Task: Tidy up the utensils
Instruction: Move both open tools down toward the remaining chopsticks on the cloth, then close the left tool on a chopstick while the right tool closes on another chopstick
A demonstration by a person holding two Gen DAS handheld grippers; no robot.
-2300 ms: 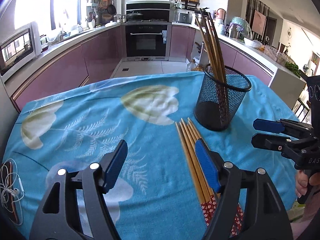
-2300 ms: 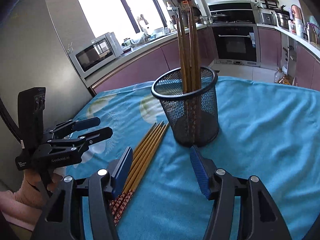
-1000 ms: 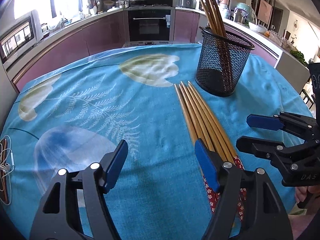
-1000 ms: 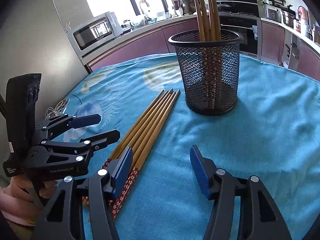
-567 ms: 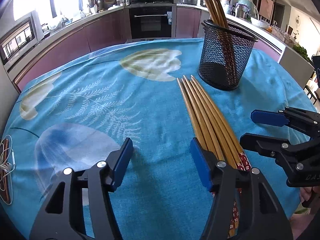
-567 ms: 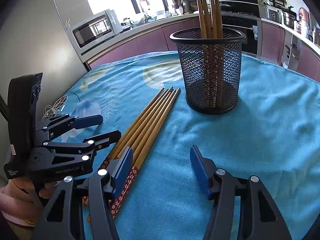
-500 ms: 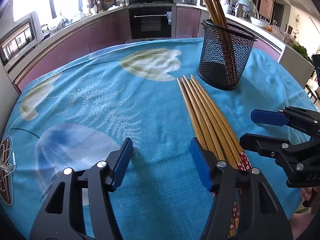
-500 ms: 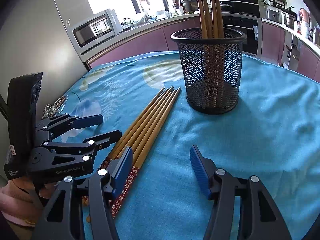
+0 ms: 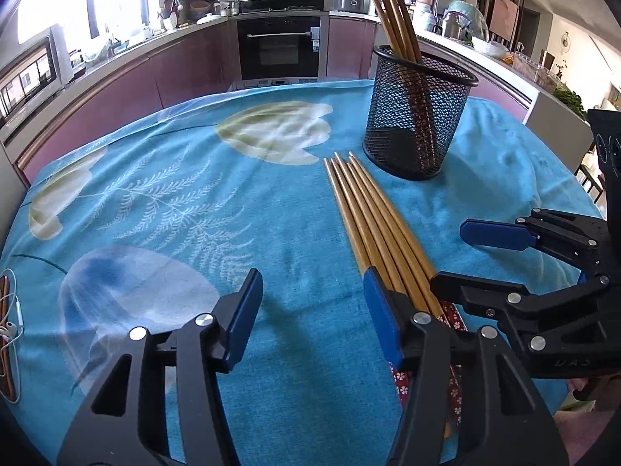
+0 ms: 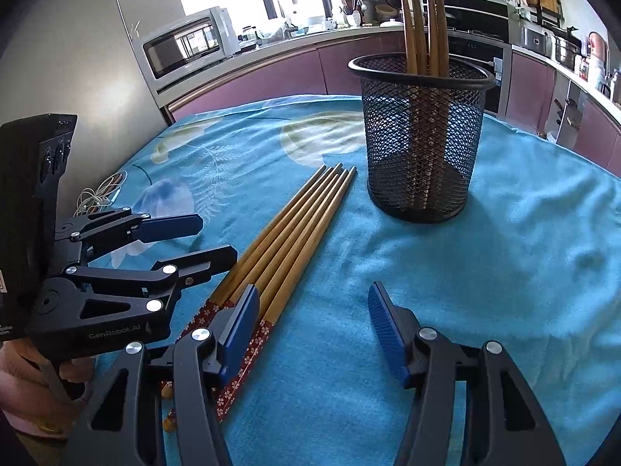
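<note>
Several wooden chopsticks (image 9: 372, 217) with red flowered handles lie side by side on the blue tablecloth (image 9: 194, 202), tips toward a black mesh holder (image 9: 417, 116) that has several chopsticks standing in it. My left gripper (image 9: 314, 310) is open and empty, low over the cloth just left of the chopstick handles. My right gripper (image 10: 314, 326) is open and empty; its left finger sits over the handle ends. The chopsticks (image 10: 295, 233) and holder (image 10: 421, 136) also show in the right wrist view. Each gripper shows in the other's view: the right (image 9: 462, 256) and the left (image 10: 209, 240).
White earphone cable (image 10: 97, 194) lies at the table's left edge. Kitchen counters, an oven (image 9: 281, 46) and a microwave (image 10: 186, 46) stand beyond the table.
Both grippers have come lower and closer to the handle ends of the lying chopsticks. Both stay open. The chopsticks and holder have not moved.
</note>
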